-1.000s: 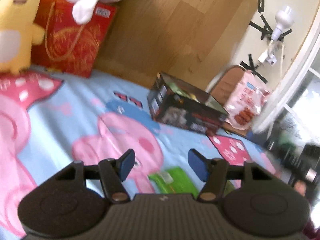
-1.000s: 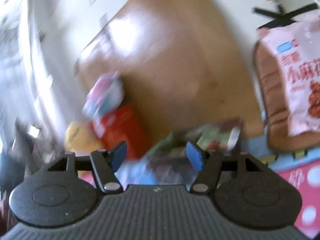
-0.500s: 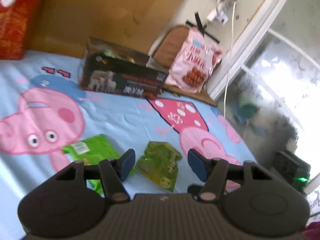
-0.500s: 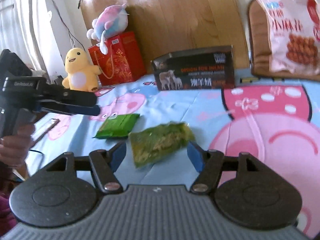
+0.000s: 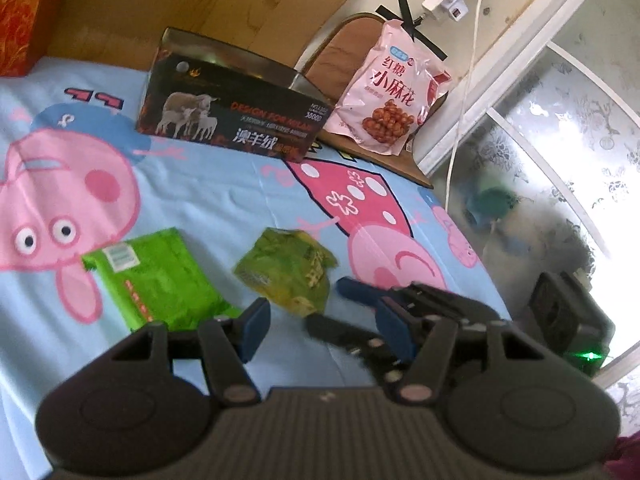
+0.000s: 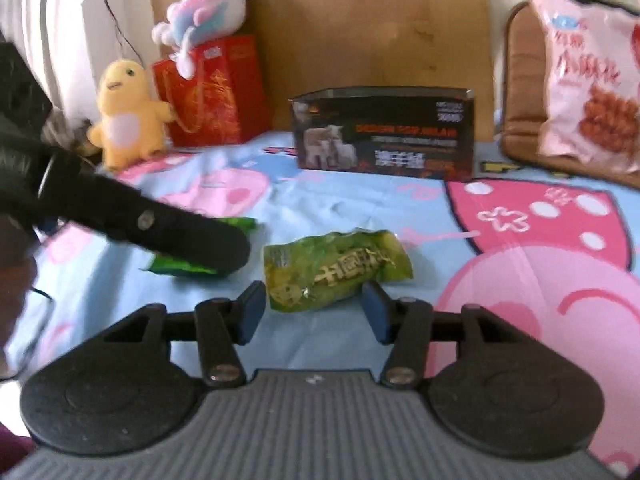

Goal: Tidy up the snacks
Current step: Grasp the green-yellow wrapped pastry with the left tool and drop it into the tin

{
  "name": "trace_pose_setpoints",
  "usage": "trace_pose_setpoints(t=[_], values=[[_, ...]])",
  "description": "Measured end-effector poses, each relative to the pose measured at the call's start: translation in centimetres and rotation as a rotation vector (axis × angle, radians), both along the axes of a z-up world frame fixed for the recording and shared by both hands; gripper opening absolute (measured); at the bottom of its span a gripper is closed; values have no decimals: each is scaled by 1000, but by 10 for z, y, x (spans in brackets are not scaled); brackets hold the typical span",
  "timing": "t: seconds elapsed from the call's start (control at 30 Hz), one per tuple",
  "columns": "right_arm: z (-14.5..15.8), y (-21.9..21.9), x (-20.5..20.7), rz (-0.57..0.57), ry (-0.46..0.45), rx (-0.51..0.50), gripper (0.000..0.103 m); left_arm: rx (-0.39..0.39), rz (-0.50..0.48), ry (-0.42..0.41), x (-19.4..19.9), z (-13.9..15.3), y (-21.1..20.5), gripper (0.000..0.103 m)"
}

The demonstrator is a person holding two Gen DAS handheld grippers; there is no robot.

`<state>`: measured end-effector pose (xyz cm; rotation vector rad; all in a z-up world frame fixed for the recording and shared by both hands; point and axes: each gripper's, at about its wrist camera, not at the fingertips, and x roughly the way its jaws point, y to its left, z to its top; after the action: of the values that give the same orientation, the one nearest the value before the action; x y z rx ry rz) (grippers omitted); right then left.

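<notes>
Toys (image 6: 128, 116) only in right view; window (image 5: 560, 140) only in left.

Two snack packets (image 6: 336, 270) (image 5: 156, 280) side by side on sheet (image 5: 224, 192); box (image 5: 232, 116) behind them; bag (image 5: 390, 92) right of box.

The black box (image 5: 232, 120) against the headboard reads "DESIGN FOR MILAN" in orange with "澳羊绒" in white below. The pink snack bag (image 5: 390, 92) says "红糖 小麻花". The print on both green packets is too small to read.
</notes>
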<state>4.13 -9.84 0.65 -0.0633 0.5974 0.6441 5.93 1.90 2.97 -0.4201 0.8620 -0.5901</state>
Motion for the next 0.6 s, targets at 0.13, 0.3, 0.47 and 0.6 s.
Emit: trace_pose_setpoints(t=[0.13, 0.3, 0.47, 0.6], values=[[8, -32, 5, -24, 1, 48, 57, -19, -18, 73, 15, -9, -9, 59], [21, -57, 40, -45, 66, 142, 57, -45, -26, 152, 28, -25, -25, 59], [22, -61, 73, -77, 123, 167, 54, -32, 14, 125, 36, -15, -20, 59], [18, -68, 77, -30, 172, 246, 54, -8, -17, 135, 48, -5, -23, 58]])
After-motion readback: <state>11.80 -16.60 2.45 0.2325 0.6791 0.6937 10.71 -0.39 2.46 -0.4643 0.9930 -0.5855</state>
